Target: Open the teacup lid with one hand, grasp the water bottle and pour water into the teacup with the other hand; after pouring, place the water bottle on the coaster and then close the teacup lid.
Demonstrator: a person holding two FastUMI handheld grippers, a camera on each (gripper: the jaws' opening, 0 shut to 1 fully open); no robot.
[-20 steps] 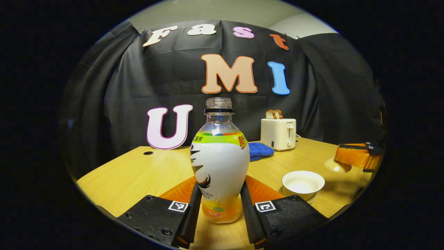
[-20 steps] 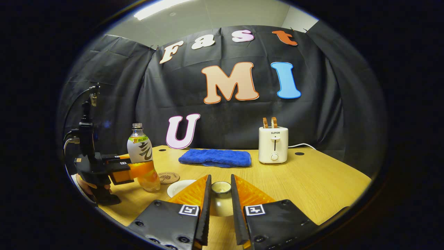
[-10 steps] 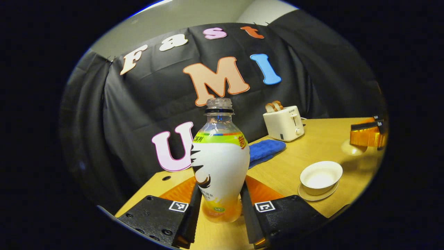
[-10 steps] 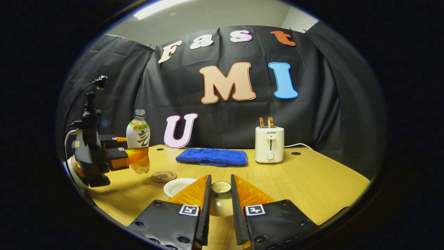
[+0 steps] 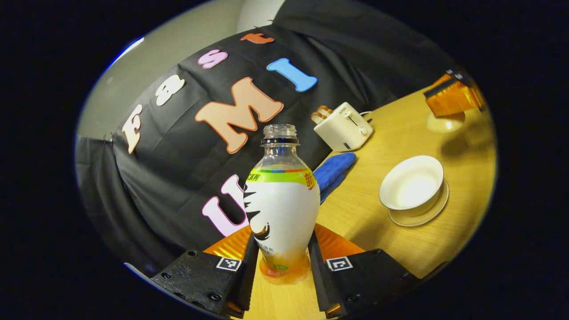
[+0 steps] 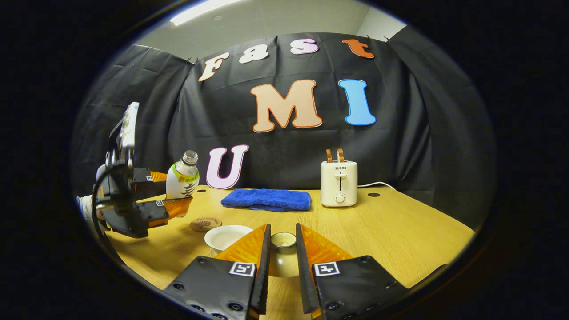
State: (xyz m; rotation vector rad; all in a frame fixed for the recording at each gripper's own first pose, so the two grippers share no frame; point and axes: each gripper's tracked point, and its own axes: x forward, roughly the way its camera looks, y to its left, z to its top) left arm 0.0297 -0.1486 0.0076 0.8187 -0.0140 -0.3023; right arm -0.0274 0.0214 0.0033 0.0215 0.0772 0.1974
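My left gripper is shut on the lower body of an uncapped water bottle and holds it off the table. In the right gripper view the bottle leans right, towards the teacup, with the left gripper around it. The white teacup stands uncovered on its saucer, right of the bottle's mouth. My right gripper is shut on the teacup lid, held low over the table right of the teacup. A round brown coaster lies behind the cup.
A blue cloth and a white toaster with bread slices sit at the back of the wooden table. A hand holds the left gripper at the table's left edge.
The left gripper has lifted the bottle off the table and tipped it towards the teacup. The right gripper still holds the lid in nearly the same place.
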